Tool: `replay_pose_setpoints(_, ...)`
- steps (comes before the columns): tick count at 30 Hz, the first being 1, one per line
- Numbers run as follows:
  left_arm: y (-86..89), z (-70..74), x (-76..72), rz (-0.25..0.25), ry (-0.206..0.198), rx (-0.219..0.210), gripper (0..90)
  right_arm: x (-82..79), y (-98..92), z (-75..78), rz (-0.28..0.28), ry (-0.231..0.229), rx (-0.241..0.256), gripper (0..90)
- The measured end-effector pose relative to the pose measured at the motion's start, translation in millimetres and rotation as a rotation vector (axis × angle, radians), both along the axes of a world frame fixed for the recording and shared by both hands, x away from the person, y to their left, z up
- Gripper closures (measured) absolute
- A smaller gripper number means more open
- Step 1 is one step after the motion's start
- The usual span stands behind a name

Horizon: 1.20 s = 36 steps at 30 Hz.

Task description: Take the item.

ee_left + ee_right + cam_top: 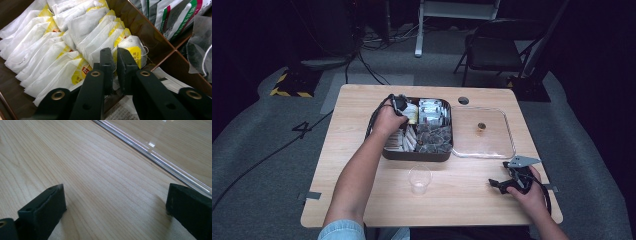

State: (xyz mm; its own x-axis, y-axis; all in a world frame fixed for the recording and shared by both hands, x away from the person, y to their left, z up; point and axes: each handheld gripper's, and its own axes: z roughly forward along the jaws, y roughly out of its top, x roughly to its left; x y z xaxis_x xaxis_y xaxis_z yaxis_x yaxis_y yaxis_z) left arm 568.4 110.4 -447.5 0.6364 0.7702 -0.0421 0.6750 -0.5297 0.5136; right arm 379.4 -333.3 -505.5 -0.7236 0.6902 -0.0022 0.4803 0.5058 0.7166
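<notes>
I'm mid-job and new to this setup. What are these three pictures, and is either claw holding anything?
A person works at a wooden table with a hand-held claw in each hand. The high view looks down from above; the other two look along each claw's jaws. The left claw is inside a brown divided box of tea bags, jaws nearly closed beside a yellow-tagged tea bag; a grip isn't certain. The right claw rests open on the table near a clear lid. A clear plastic cup stands in front.
</notes>
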Motion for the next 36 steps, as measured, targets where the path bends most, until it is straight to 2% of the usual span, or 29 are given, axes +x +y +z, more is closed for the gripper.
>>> replay_pose_setpoints(2,0.1,0.7,-0.3,0.001,-0.004,-0.002,84.1,0.0,0.0,0.0,0.000,0.000,0.000,2.7)
replay_pose_setpoints(3,0.8,2.9,-1.3,0.003,-0.022,-0.010,84.5,0.0,0.0,0.0,0.000,0.000,0.000,2.7)
replay_pose_setpoints(7,2.9,8.0,-3.2,0.007,-0.043,-0.032,87.2,0.0,0.0,0.0,0.000,0.000,0.000,2.7)
replay_pose_setpoints(13,7.9,21.0,-9.1,0.007,-0.080,-0.061,87.2,0.0,0.0,0.0,0.000,0.000,0.000,2.7)
replay_pose_setpoints(14,8.7,26.0,-11.6,0.005,-0.092,-0.078,87.2,0.0,0.0,0.0,0.000,0.000,0.000,2.7)
replay_pose_setpoints(21,9.2,42.7,-21.9,-0.012,-0.135,-0.098,87.1,0.0,0.0,0.0,0.000,0.000,0.000,2.7)
replay_pose_setpoints(22,8.8,49.0,-26.7,-0.021,-0.150,-0.109,87.1,0.0,0.0,0.0,0.000,0.000,0.000,2.7)
replay_pose_setpoints(25,8.6,55.8,-32.1,-0.033,-0.163,-0.115,87.1,0.0,0.0,0.0,0.000,0.000,0.000,2.7)
replay_pose_setpoints(26,8.8,62.8,-38.0,-0.049,-0.180,-0.117,87.1,0.0,0.0,0.0,0.000,0.000,0.000,2.7)
replay_pose_setpoints(27,8.8,62.8,-38.0,-0.049,-0.180,-0.117,87.1,0.0,0.0,0.0,0.000,0.000,0.000,2.7)
replay_pose_setpoints(31,9.3,78.5,-55.6,-0.084,-0.212,-0.135,87.1,0.0,0.0,0.0,0.000,0.000,0.000,2.7)
replay_pose_setpoints(34,9.7,84.1,-63.8,-0.088,-0.224,-0.154,87.1,0.0,0.0,0.0,0.000,0.000,0.000,2.7)
replay_pose_setpoints(35,10.5,89.2,-72.5,-0.099,-0.235,-0.168,87.1,0.0,0.0,0.0,0.000,0.000,0.000,2.7)
replay_pose_setpoints(36,10.5,89.2,-72.5,-0.099,-0.235,-0.168,87.1,0.0,0.0,0.0,0.000,0.000,0.000,2.7)
